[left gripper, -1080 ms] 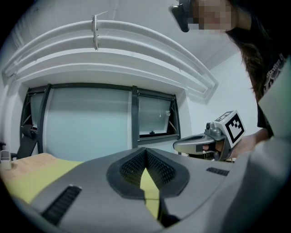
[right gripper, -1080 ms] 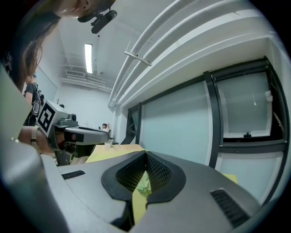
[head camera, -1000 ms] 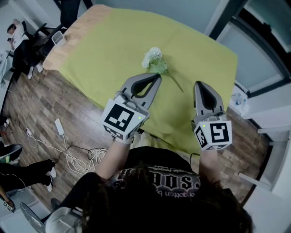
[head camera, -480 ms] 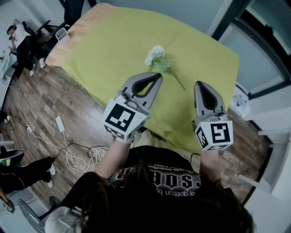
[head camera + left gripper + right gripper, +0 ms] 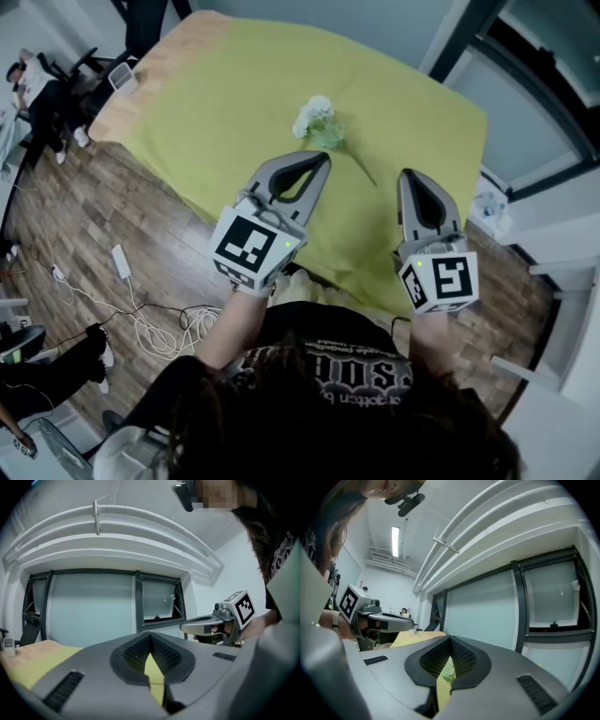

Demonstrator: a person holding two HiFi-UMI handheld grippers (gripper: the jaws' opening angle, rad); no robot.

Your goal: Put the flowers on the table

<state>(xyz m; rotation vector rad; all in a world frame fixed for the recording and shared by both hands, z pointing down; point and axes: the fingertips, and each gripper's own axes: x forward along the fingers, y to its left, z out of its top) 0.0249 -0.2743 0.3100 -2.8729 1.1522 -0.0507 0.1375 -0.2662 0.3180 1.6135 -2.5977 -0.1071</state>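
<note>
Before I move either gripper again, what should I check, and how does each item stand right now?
1. Flower lies flat on the table: ok.
2. Left gripper shut, nothing between its jaws: ok.
3. Right gripper shut, nothing between its jaws: ok.
4. Both grippers clear of the flower, not touching it: ok.
5. Further flowers waiting to be placed: cannot tell, none in view.

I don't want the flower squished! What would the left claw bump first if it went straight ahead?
Likely the flower, lying just past the shut left claw on the yellow cloth. Height is unclear, so it might pass above.
</note>
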